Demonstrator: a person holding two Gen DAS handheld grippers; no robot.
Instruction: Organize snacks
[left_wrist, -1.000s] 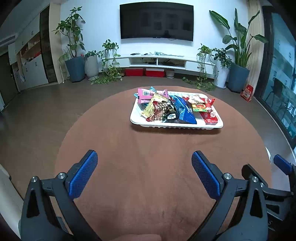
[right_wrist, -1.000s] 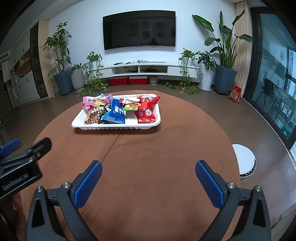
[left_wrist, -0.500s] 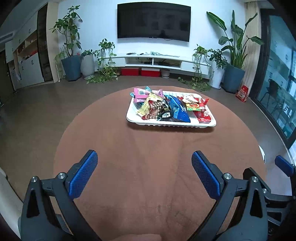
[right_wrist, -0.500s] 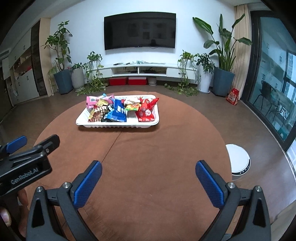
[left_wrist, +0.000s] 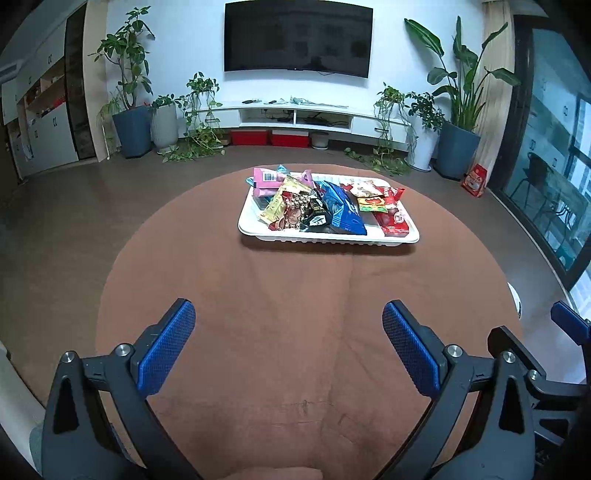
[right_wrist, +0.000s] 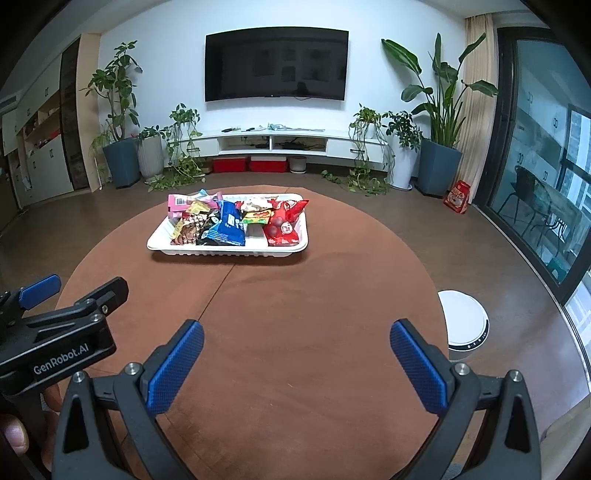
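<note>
left gripper (left_wrist: 288, 345): spread wide and empty, blue pads (left_wrist: 166, 347) well apart, hovering over the near part of the table (left_wrist: 229, 295). right gripper (right_wrist: 295, 360): likewise spread wide, gripping nothing, just beside the left one. tray (left_wrist: 328, 238): white, resting on the far half of the round brown table, well apart from both grippers. snacks (left_wrist: 314, 206): heaped inside the tray, overlapping; pink pack (left_wrist: 267, 181) at the far left corner, yellow pack (left_wrist: 284, 201) and black pack (left_wrist: 316, 216) toward the left, blue bag (left_wrist: 343, 212) near the middle, red bag (left_wrist: 393, 218) at the right end. bare white strip of tray floor seen between blue bag and red bag in the right wrist view. fingertip (right_wrist: 14, 435): at the lower left edge of the right wrist view, under the left gripper's body. tv (right_wrist: 277, 64): on the far wall, above a white shelf (right_wrist: 288, 142), potted plants (right_wrist: 118, 147) on both sides. white disc (right_wrist: 463, 321): on the floor past the table's right edge.
</note>
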